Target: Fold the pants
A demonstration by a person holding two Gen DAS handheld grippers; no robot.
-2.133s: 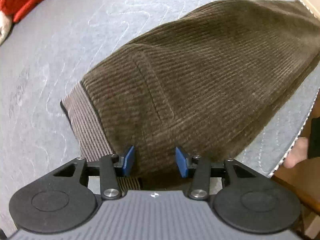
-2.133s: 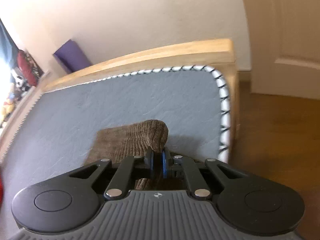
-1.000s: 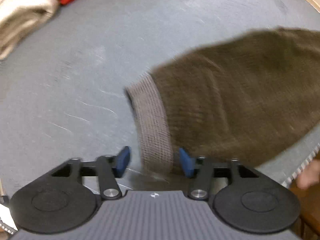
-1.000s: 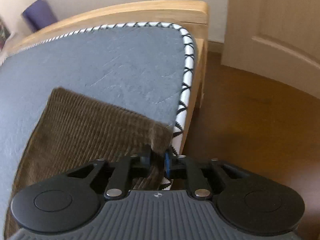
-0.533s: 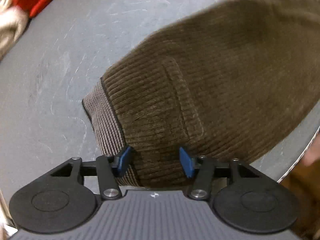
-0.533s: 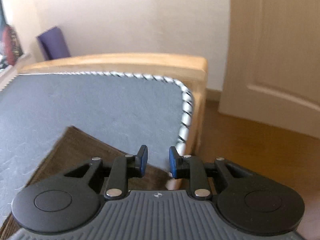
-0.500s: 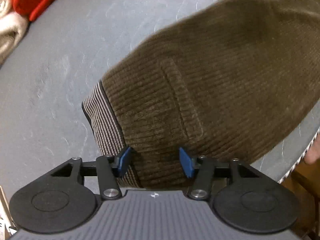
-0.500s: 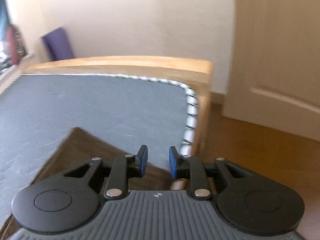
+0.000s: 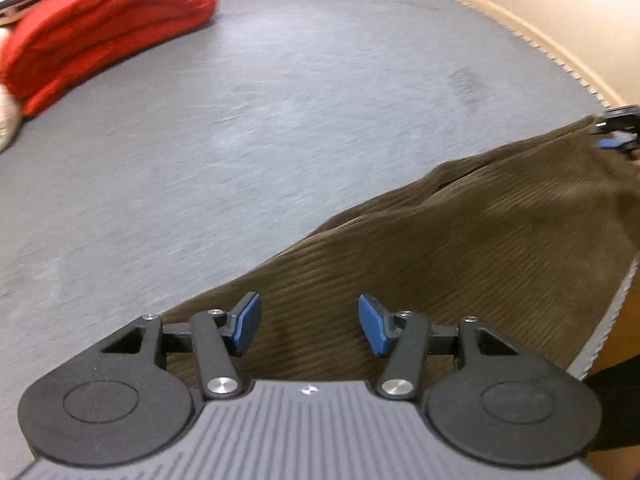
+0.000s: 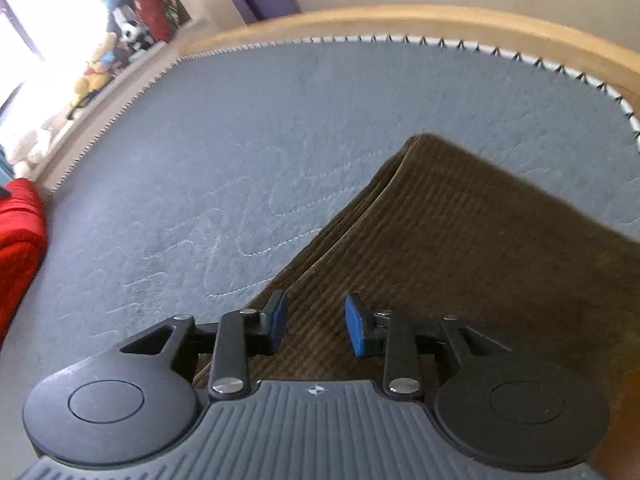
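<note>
From our left wrist we see our left gripper (image 9: 308, 322) spread wide with nothing between its blue pads, poised over the brown corduroy pants (image 9: 460, 248) lying on the grey mattress (image 9: 240, 120), a red folded garment (image 9: 100, 28) well apart. From our right wrist, our right gripper (image 10: 314, 326) is likewise parted and empty above the pants (image 10: 460, 240), which lie near the wooden bed frame (image 10: 400, 20).

My brown corduroy pants (image 9: 460, 248) lie folded flat on the bed, filling the frame's lower right, layered edges stacked.
</note>
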